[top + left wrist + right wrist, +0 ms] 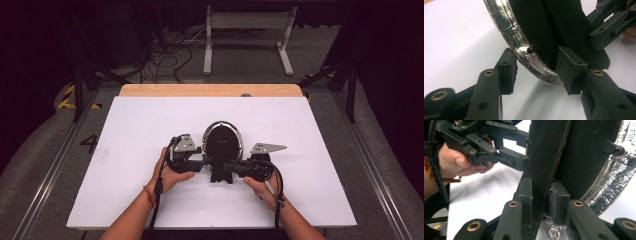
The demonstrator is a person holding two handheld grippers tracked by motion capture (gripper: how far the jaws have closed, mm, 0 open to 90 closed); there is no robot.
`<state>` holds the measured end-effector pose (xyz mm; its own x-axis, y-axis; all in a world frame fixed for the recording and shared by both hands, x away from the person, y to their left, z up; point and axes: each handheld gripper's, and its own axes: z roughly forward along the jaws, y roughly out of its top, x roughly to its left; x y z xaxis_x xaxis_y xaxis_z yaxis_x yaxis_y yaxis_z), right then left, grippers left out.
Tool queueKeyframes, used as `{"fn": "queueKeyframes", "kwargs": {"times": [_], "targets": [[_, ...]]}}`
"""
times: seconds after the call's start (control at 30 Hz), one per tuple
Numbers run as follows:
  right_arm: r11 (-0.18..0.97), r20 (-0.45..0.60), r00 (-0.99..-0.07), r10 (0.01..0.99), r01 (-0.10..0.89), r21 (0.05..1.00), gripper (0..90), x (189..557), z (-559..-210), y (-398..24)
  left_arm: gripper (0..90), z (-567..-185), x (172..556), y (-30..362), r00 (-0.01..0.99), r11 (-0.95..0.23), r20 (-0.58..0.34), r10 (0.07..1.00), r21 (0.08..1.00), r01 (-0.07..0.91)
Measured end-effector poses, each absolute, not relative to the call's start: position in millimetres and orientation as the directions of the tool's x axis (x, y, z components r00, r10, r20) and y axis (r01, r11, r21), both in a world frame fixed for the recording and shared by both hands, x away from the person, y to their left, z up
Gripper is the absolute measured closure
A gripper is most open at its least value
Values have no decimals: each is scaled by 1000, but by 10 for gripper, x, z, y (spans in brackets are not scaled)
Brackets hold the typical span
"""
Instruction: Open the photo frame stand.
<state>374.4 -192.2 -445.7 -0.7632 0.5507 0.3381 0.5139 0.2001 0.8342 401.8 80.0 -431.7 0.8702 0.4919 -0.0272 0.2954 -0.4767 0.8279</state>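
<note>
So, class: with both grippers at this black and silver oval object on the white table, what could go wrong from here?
1. The left gripper straddles the silver rim with a gap at one pad, so the black and silver object may tip or swing.
2. The right gripper alone pinches the thin black strap; it could slide out.
3. The grippers sit close and could collide.

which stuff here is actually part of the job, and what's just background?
In the job:
- black oval stand with silver foil-wrapped rim
- its flat black panel, clamped by the right gripper
- left gripper, jaws astride the rim, not pressing
- white table sheet as work surface

Just lying about:
- white metal frame behind the table
- cables on the floor
</note>
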Motion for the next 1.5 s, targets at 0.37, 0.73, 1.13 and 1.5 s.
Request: {"fn": "queueKeyframes", "kwargs": {"times": [0.37,0.73,1.13,1.5], "targets": [[230,274,-759,590,483,845,779,3783,-4428,-1903,655,-4217,3936,742,842,-501,104,529,839,212],[256,262,-780,569,470,845,782,3746,-4428,-1900,689,-4232,3835,801,842,-492,112,527,848,196],[270,271,-806,526,461,845,850,3732,-4441,-1903,508,-4149,3907,808,872,-488,101,479,856,169],[331,204,-842,500,404,853,856,3702,-4417,-1869,233,-4166,4102,794,893,-441,-17,449,865,238]]}}
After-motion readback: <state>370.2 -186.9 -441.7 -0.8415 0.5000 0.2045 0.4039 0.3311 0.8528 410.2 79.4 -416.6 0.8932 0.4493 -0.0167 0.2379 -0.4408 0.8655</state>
